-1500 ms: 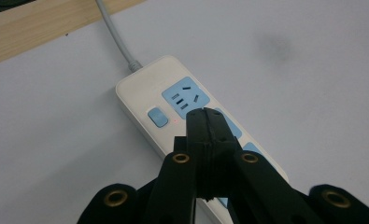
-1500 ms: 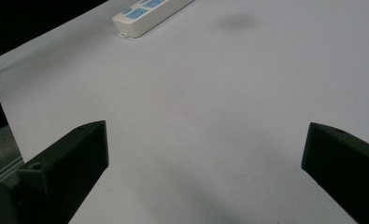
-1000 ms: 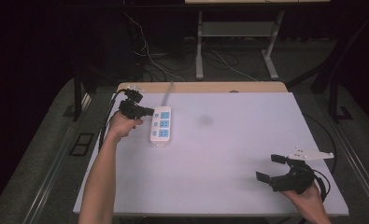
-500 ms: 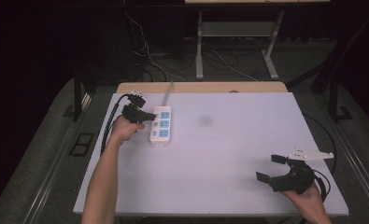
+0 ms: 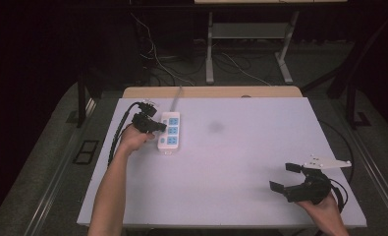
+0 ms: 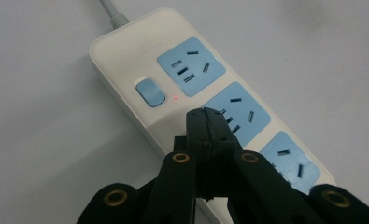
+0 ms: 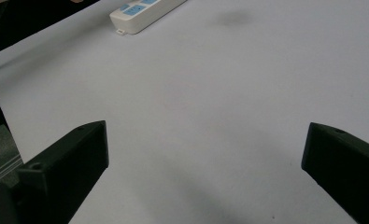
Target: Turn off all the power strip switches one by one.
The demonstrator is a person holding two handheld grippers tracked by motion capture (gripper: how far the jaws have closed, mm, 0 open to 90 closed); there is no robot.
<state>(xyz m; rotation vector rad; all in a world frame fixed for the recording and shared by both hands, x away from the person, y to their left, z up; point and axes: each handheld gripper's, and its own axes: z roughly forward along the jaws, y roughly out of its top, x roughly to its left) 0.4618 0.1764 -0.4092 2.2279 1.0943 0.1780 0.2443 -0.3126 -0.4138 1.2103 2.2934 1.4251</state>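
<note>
Left gripper [image 6: 205, 114], jaws shut and empty, hovers over the strip [image 6: 210, 100]; probably aiming for the switch [image 6: 150, 92]. Press it squarely with the tip. Right gripper [image 5: 286, 177] idles, jaws wide, empty.

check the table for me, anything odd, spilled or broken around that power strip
Nothing broken or spilled. The power strip lies flat, its red light on. The one oddity is a faint dark smudge on the white table to its right.
</note>
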